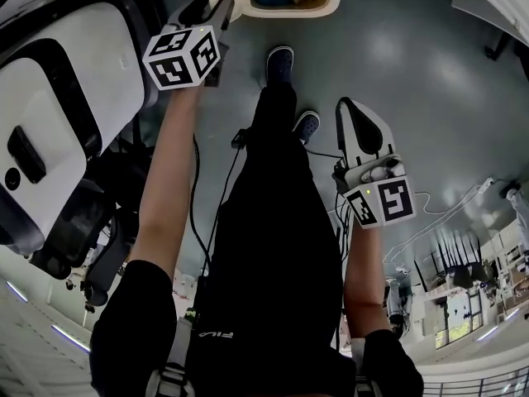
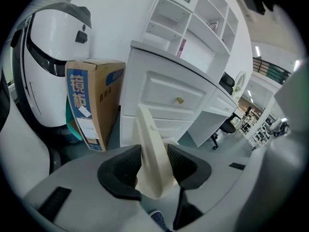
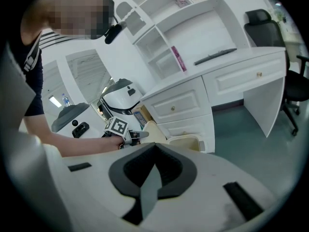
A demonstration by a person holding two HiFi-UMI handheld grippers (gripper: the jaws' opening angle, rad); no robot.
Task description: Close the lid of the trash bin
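Observation:
The cream trash bin [image 1: 241, 0] stands open on the floor at the top of the head view, with rubbish inside. Its lid [image 2: 151, 149] stands upright between my left gripper's [image 2: 153, 154] black pads, which press on both of its faces. In the head view my left gripper [image 1: 221, 13] reaches the bin's left rim. From the right gripper view I see the bin [image 3: 186, 143], the raised lid [image 3: 153, 128] and the left gripper [image 3: 143, 135] on it. My right gripper [image 1: 348, 108] hangs over the floor well short of the bin, shut [image 3: 154, 148] on nothing.
A brown cardboard box [image 2: 94, 100] and a big white machine [image 2: 50, 57] stand left of the bin. A white desk with drawers [image 2: 170, 96] and shelves is behind it. My shoes [image 1: 279, 61] are just before the bin. Cables [image 1: 446, 212] lie on the floor at right.

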